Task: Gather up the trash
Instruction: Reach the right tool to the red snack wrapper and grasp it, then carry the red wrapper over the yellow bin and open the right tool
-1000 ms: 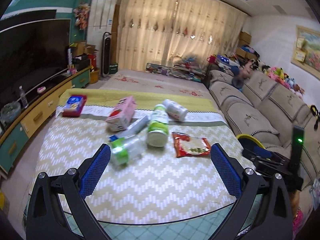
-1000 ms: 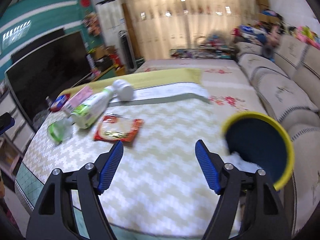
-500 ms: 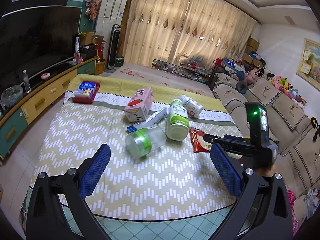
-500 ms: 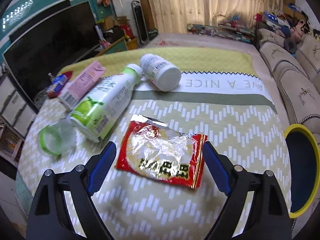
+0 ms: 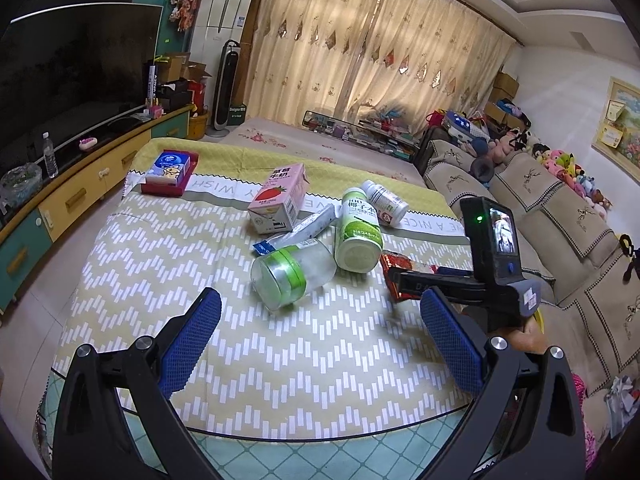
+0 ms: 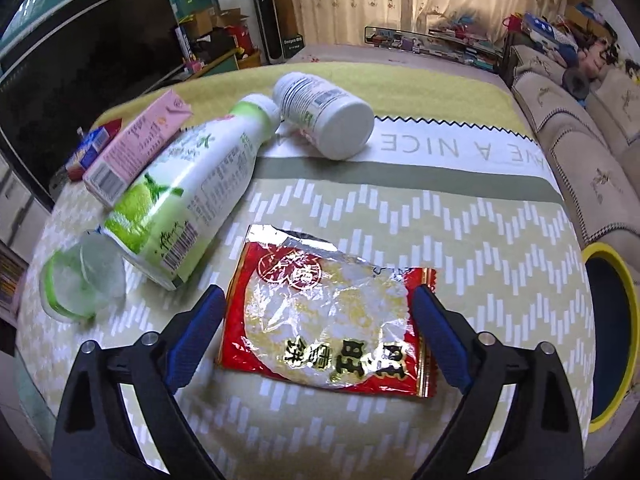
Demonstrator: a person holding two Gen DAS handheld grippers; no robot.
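Note:
A red and silver snack wrapper (image 6: 328,312) lies flat on the patterned tablecloth (image 6: 480,240). My right gripper (image 6: 318,300) hangs just over it with its jaws opening, one blue pad on each side of the wrapper and neither pressing it. Left of the wrapper lie a green-labelled bottle (image 6: 188,196), a white bottle (image 6: 324,112), a pink carton (image 6: 136,148) and a clear jar with a green band (image 6: 80,280). My left gripper (image 5: 320,324) stands open and empty above the near cloth, short of the jar (image 5: 292,272). The right gripper's body (image 5: 476,276) covers most of the wrapper (image 5: 394,276) in the left wrist view.
A blue bin with a yellow rim (image 6: 612,332) stands off the table's right edge, by the beige sofa (image 6: 580,120). A tissue box in a red tray (image 5: 170,170) sits at the far left corner. A TV cabinet (image 5: 80,188) runs along the left.
My right gripper swung left from the bin, came down over the wrapper and widened its jaws. My left gripper moved slightly in and down toward the table.

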